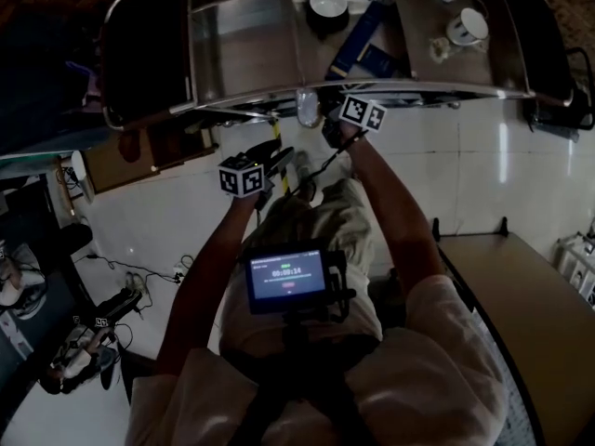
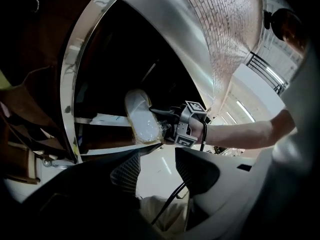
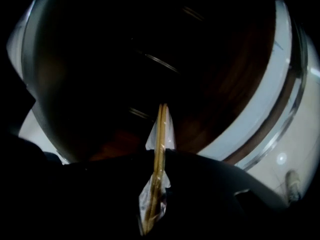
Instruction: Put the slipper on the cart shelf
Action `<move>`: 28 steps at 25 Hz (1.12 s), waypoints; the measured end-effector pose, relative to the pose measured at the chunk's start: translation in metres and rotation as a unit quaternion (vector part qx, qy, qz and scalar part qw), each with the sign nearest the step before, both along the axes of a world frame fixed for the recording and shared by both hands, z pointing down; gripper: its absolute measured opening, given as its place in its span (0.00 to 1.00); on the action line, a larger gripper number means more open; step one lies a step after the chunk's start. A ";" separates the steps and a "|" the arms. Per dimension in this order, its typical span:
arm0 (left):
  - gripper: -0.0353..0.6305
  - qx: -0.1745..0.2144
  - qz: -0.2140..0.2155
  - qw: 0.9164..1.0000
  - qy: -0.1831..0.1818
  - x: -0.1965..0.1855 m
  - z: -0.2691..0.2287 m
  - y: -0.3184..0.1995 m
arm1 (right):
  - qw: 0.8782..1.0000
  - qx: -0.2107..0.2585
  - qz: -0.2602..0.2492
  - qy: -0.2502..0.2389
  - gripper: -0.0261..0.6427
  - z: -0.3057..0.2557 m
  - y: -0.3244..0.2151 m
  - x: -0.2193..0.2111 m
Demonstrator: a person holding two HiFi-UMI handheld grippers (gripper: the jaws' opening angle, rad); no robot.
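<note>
Facing the shiny steel cart point(image 1: 242, 45) topped by 1 white bowl point(image 1: 328, 3); our right gripper point(image 3: 159, 160) clamps the pale plastic-wrapped slipper point(image 2: 141, 118); left gripper point(image 2: 156, 166) gapes empty.

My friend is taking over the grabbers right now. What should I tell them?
Left gripper: open, empty.
Right gripper: shut on the plastic-wrapped slipper.
Slipper: at the edge of the cart shelf, not released.
Done: slipper carried up to the shelf.
Left to do: set it on the shelf, open the jaws, pull back.
</note>
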State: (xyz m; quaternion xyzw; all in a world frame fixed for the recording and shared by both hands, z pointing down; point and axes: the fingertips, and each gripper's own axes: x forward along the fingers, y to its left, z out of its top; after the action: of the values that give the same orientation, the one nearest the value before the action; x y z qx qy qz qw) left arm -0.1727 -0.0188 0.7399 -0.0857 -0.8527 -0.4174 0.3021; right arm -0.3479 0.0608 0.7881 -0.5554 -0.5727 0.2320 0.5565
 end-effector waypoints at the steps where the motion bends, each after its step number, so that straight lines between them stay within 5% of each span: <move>1: 0.37 -0.008 0.000 1.000 0.006 0.002 -0.001 0.001 | 1.000 0.002 -0.001 -0.015 0.16 0.002 0.004 -0.002; 9: 0.37 -0.014 -0.013 1.000 0.022 0.019 -0.005 -0.001 | 0.994 -0.001 0.013 -0.113 0.18 0.007 0.029 -0.015; 14: 0.37 -0.015 -0.014 1.000 0.024 0.027 -0.008 -0.003 | 0.962 -0.006 -0.018 -0.272 0.38 -0.014 0.026 -0.027; 21: 0.37 -0.020 0.005 0.999 0.024 0.031 -0.011 -0.007 | 0.925 -0.012 -0.032 -0.379 0.41 -0.029 -0.024 -0.027; 25: 0.36 -0.034 0.012 0.999 0.035 0.034 -0.014 -0.003 | 0.900 0.008 -0.126 -0.418 0.17 -0.017 -0.067 0.026; 28: 0.11 -0.075 0.016 0.994 0.073 0.041 -0.015 0.006 | 0.870 0.058 -0.239 -0.428 0.08 0.018 -0.082 0.078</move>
State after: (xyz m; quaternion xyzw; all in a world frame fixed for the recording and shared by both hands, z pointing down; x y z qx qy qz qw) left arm -0.1316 -0.0128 0.7247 -0.1247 -0.8588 -0.3396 0.3627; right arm -0.2700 -0.0213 0.8057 -0.6866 -0.6173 -0.2023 0.3266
